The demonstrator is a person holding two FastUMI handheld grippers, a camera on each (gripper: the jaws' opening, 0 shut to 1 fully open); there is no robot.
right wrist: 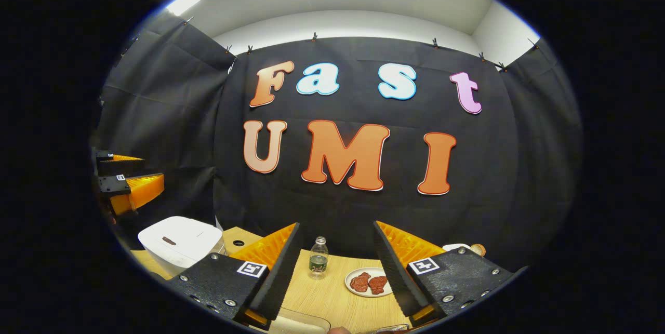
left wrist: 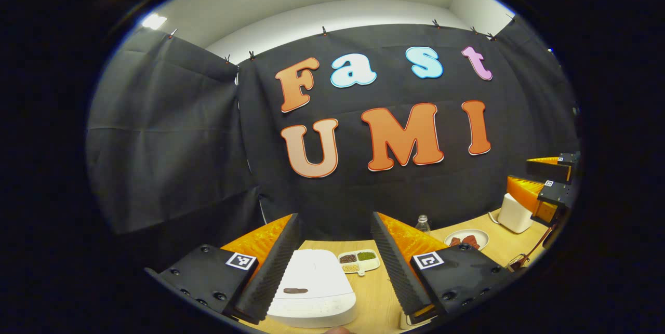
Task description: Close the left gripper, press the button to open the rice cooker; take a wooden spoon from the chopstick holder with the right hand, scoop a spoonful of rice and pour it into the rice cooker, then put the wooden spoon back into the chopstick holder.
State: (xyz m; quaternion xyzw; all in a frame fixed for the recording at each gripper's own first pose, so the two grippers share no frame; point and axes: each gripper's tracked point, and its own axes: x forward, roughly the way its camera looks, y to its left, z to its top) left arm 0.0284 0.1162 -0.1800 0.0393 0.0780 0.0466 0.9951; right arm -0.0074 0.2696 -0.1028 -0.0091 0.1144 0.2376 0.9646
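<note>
The worktop (right wrist: pixel 332 292) is pale wood-grain with a matt face. On it the rice cooker (left wrist: pixel 317 284) looks like smooth, slightly glossy white plastic; right of it stand a clear plastic bottle (right wrist: pixel 318 258) and a glossy white plate (right wrist: pixel 350 278). Behind hangs matt black cloth (left wrist: pixel 166 142).

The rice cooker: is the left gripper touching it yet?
Apart. In the left gripper view the left gripper hovers open above the closed rice cooker; its fingers clear the lid.
</note>
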